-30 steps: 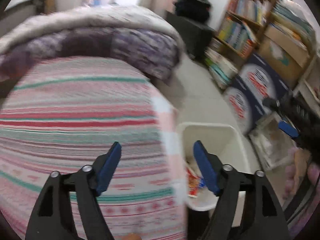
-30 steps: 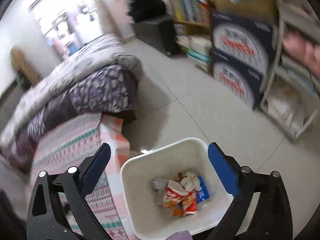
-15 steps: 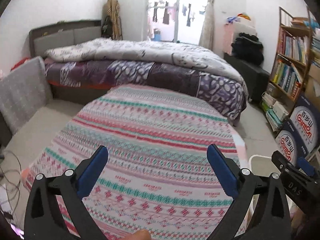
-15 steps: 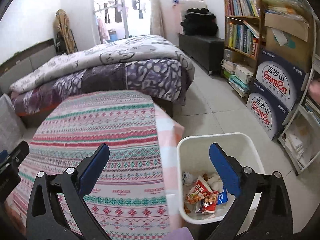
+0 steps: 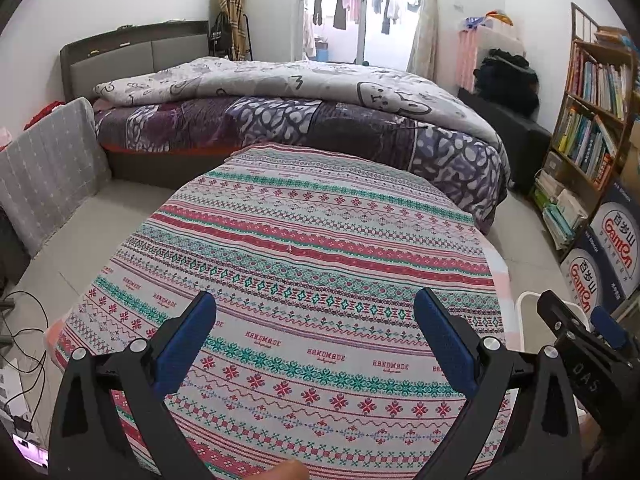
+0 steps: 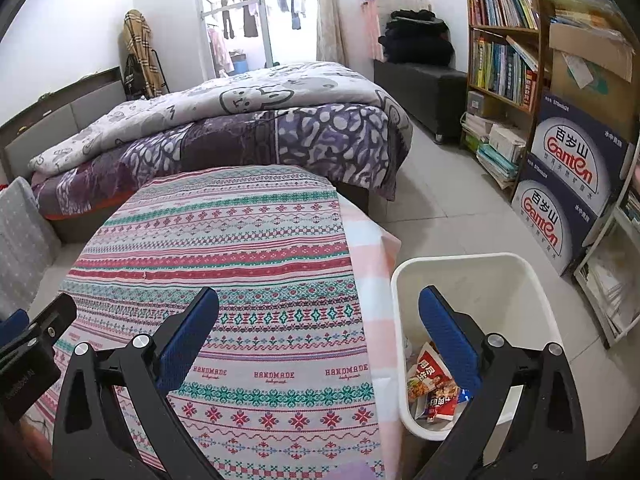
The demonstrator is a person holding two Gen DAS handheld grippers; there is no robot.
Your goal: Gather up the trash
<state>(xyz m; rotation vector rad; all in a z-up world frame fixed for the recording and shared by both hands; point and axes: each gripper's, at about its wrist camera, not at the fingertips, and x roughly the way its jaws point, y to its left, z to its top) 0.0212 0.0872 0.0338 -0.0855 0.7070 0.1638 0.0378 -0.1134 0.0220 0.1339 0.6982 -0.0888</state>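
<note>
**Trash lies in the white bin beside the patterned table; both grippers are held open and empty**

The trash (image 6: 434, 390), several crumpled snack wrappers in red, orange and blue, is seen at the bottom of a white plastic bin (image 6: 472, 264). The bin is placed on the tiled floor (image 6: 448, 200), just beside the right edge of the table. In the right wrist view the wrappers are partly covered by the right-hand blue pad of the right gripper (image 6: 320, 332), which is held above the gap between table and bin with its jaws spread wide and nothing between them. One pad is seen over the cloth, the other over the bin's opening.

The left gripper (image 5: 316, 336) is likewise held wide open and empty, over the tablecloth (image 5: 304, 240), a woven cloth banded in red, teal and white. From this view only a sliver of the bin's rim (image 5: 524, 300) is shown at the right, behind the other gripper's body.

Beyond the table a bed (image 6: 248, 120) is found, covered by a grey cartoon-print quilt over a purple patterned blanket. Along the right wall a bookshelf (image 6: 504, 56) filled with books is set, with stacked blue and white cartons (image 6: 568, 184) below it, close to the bin. A grey cushion (image 5: 48, 168) is leaned at the left, and cables (image 5: 24, 340) are trailed on the floor there.
</note>
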